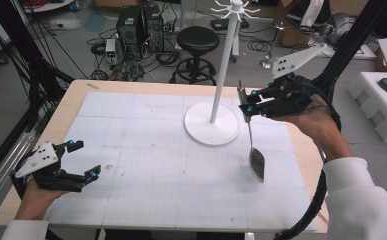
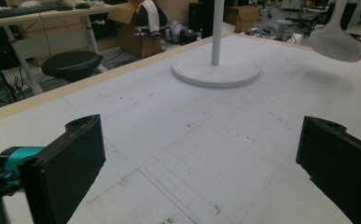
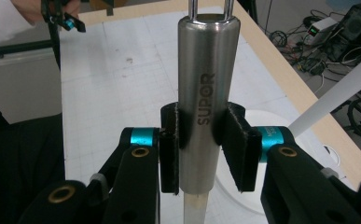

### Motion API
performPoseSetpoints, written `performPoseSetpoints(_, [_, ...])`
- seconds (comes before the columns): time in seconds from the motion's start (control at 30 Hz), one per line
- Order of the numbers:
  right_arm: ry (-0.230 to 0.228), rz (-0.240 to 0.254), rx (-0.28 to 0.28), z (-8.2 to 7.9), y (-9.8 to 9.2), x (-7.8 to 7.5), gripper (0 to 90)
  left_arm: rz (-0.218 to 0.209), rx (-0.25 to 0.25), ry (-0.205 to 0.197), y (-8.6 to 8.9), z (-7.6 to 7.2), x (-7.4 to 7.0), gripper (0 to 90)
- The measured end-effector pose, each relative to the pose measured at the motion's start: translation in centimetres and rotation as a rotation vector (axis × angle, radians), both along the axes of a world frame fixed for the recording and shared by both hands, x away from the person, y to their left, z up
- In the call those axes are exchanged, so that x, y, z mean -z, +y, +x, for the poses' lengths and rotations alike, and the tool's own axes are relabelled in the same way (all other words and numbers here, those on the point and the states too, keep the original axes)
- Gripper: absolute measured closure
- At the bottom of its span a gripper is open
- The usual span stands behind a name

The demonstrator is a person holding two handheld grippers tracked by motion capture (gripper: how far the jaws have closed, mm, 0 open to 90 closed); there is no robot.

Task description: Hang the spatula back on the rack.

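Note:
My right gripper (image 1: pixel 246 104) is over the right side of the table, shut on the handle of a steel kitchen utensil (image 1: pixel 256 162). The utensil hangs down with its flat head just above the white mat. In the right gripper view both pads clamp the round steel handle (image 3: pixel 208 70), marked SUPOR, with my right gripper (image 3: pixel 201 144) centred on it. A white stand (image 1: pixel 212 129) with a round base, a tall pole and hooks at the top sits just left of the utensil. My left gripper (image 1: pixel 86 159) rests near the front left corner, open and holding nothing. Its own view shows the left gripper (image 2: pixel 206 163) with jaws wide apart, the stand base (image 2: pixel 215 72) and the utensil head (image 2: pixel 334 42).
The white gridded mat (image 1: pixel 156 165) covers most of the wooden table (image 1: pixel 66 105). Behind the table are a black stool (image 1: pixel 197 40), computer boxes and loose cables on the floor. White foam blocks (image 1: pixel 381 105) lie beyond the right edge.

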State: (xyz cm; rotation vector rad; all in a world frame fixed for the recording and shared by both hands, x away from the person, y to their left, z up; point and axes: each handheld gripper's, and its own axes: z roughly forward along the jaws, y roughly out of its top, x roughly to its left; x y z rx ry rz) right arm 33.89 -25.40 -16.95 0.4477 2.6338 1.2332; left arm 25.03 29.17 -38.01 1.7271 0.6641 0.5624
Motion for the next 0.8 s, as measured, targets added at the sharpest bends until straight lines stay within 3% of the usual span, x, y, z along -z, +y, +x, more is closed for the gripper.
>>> performPoseSetpoints(0.23, [0.002,0.035,0.053,0.4,-0.7,-1.6,68.7,-0.002,-0.002,0.001,0.1,0.0,0.0,1.7])
performPoseSetpoints(0.37, [0.002,0.051,0.051,0.6,-1.0,-2.1,68.7,-0.004,-0.002,0.002,0.1,0.0,0.0,1.7])
performPoseSetpoints(0.8, [0.011,0.064,0.125,2.8,-1.2,-4.2,68.7,-0.008,-0.007,0.004,0.3,0.2,0.1,1.7])
